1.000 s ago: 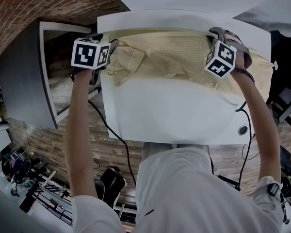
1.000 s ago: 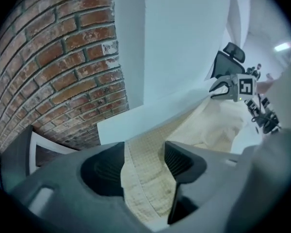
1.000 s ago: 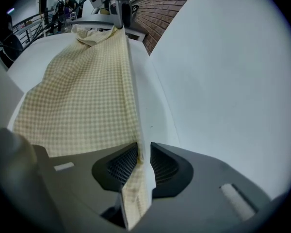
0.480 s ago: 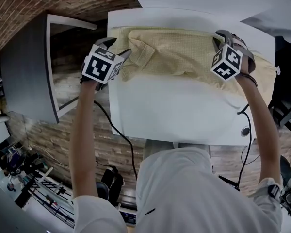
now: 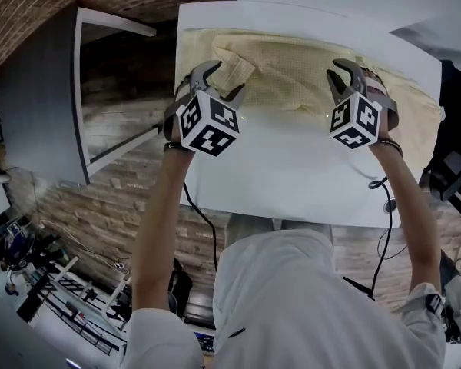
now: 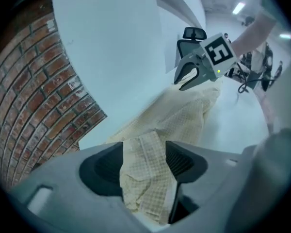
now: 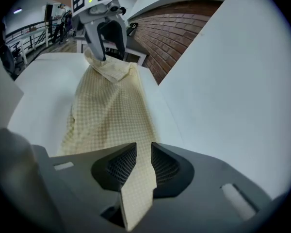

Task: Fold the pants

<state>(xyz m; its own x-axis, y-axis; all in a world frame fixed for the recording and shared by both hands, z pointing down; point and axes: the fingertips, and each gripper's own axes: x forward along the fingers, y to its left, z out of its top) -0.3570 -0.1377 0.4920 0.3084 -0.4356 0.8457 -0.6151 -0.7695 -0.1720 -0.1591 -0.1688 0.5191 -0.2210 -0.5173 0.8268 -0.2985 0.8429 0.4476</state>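
The pale yellow checked pants (image 5: 292,71) lie stretched along the far side of the white table (image 5: 292,183). My left gripper (image 5: 217,81) is shut on a bunched fold at the pants' left end, and the cloth fills the gap between its pads (image 6: 144,157). My right gripper (image 5: 347,79) is shut on a thin fold of the same pants (image 7: 111,106) further right, with the cloth pinched flat at its jaws (image 7: 139,164). Each gripper view shows the other gripper (image 6: 186,79) (image 7: 106,50) lifting the fabric (image 6: 184,110) a little off the table.
A dark grey desk (image 5: 38,106) stands to the table's left across a gap with brick-patterned floor. A cable hole (image 5: 389,204) sits near the table's front right corner. An office chair (image 6: 193,33) stands beyond the far end. A black cable (image 5: 203,221) hangs under the table.
My left gripper has come in from the table's left edge over the table, rolling as it carried the pants' end. My right gripper has drawn its fold slightly nearer and higher.
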